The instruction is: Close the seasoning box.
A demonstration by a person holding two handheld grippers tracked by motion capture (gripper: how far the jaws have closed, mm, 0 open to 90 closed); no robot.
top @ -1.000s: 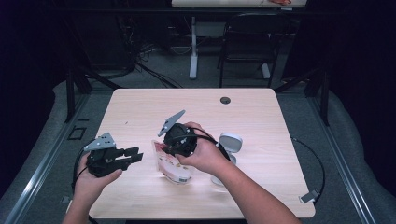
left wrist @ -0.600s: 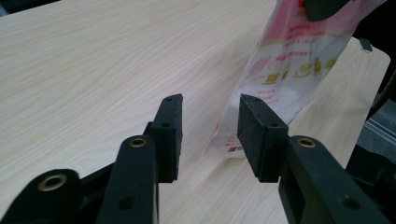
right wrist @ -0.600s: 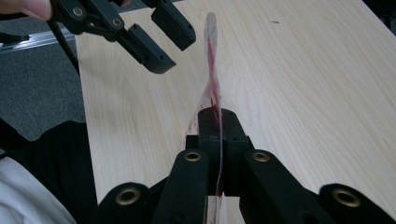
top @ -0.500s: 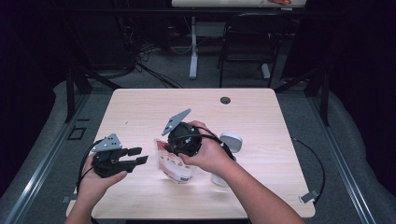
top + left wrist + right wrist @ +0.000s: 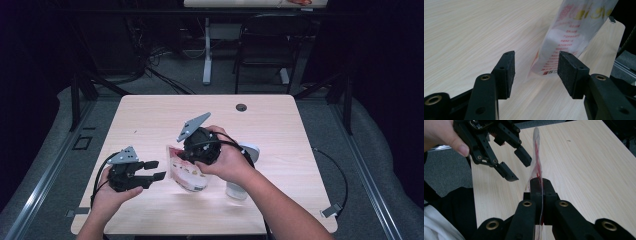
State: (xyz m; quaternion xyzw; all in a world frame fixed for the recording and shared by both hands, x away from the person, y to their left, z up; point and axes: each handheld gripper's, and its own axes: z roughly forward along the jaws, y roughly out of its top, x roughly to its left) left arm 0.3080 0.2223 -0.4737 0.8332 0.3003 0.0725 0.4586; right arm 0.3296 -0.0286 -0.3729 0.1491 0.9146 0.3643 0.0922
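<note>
Showing a flat plastic packet (image 5: 184,169) near the middle of the wooden table (image 5: 280,125), slightly toward its near edge. The right gripper (image 5: 539,185) has its jaws clamped on one edge of the packet, which rises edge-on as a thin translucent sheet streaked with red in the right gripper view. In the left gripper view the packet (image 5: 569,37) appears white and glossy, printed with rows of small red text, yellow lettering on a pink band higher up, and one corner resting on the table. The left gripper (image 5: 152,169) sits just left of the packet, jaws spread apart with nothing between them. A white cup-like object (image 5: 240,187) stands to the right of the packet, partly behind the right hand (image 5: 227,162).
</note>
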